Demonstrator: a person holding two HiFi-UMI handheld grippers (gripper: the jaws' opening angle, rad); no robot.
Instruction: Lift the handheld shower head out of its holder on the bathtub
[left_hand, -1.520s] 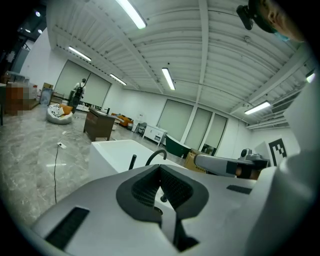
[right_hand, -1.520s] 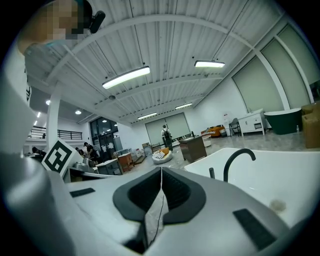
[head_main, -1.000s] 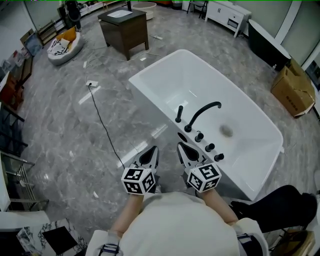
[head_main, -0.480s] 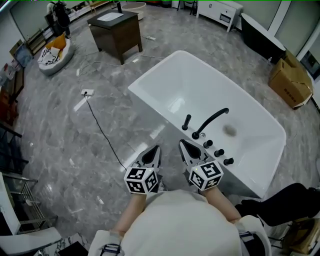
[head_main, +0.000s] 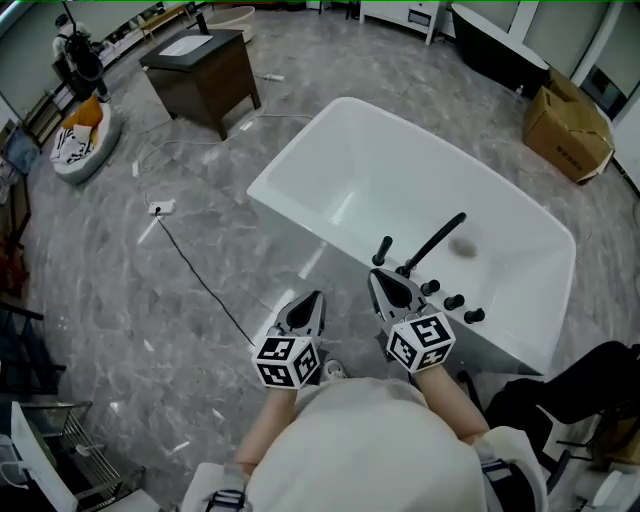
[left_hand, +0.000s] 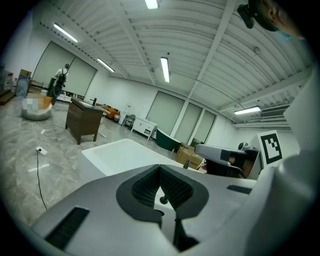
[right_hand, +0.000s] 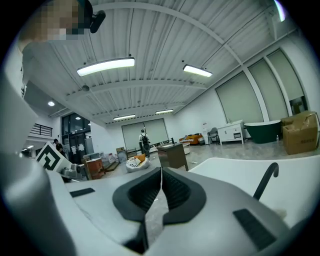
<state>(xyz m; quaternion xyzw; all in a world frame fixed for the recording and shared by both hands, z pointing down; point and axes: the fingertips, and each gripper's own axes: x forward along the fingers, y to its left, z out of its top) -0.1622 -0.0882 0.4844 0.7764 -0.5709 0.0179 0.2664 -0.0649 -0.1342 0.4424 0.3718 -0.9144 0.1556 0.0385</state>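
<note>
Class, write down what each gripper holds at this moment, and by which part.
Nothing. The left gripper and the right gripper are both shut and empty; the shower head stands in its holder on the tub, untouched.

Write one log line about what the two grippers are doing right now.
stage: before grasp | left gripper: shut, empty | right gripper: shut, empty, near bathtub rim | shower head: in holder, untouched
</note>
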